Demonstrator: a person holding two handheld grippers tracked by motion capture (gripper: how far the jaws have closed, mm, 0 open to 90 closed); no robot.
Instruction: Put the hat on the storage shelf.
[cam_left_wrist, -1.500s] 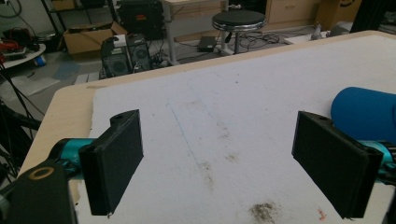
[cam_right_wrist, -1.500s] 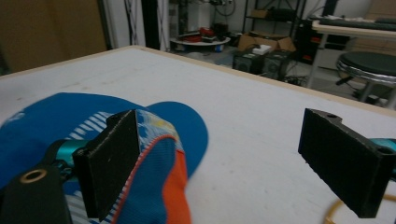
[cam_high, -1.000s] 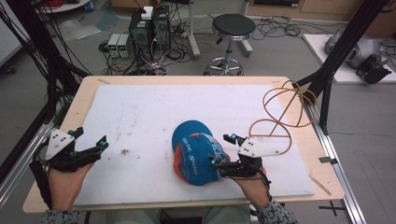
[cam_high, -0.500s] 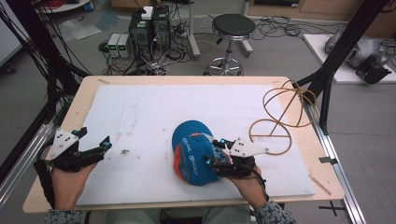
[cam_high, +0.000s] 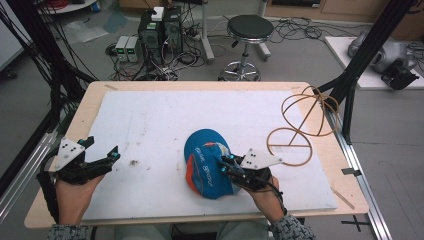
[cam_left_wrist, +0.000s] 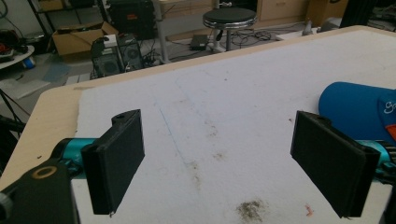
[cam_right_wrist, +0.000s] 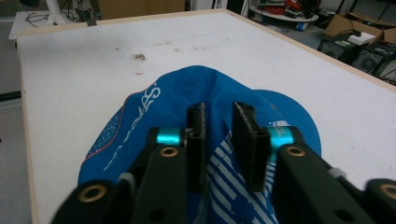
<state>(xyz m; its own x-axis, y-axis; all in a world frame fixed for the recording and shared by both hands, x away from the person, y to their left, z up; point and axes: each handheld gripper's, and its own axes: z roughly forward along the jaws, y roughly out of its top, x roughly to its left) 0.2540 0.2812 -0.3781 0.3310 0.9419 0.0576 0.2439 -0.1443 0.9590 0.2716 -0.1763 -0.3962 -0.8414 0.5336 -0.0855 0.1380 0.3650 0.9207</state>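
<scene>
We see the left tongs (cam_high: 102, 160) at lower left of the high view, jaws wide apart, empty. Right tongs (cam_right_wrist: 219, 135) at lower centre, jaws nearly closed, pinching a fold of the blue cap (cam_high: 207, 162) on the table (cam_high: 150, 115). Wire frame (cam_high: 300, 125) farther right.

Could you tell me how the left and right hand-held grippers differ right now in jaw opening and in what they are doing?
The left hand-held gripper has its jaws spread wide with bare white mat between them, while the right hand-held gripper has its jaws nearly closed. The left one touches nothing and sits near the table's left edge; the right one rests on the blue cap, seemingly pinching its fabric. Both have black jaws with teal fittings.
</scene>
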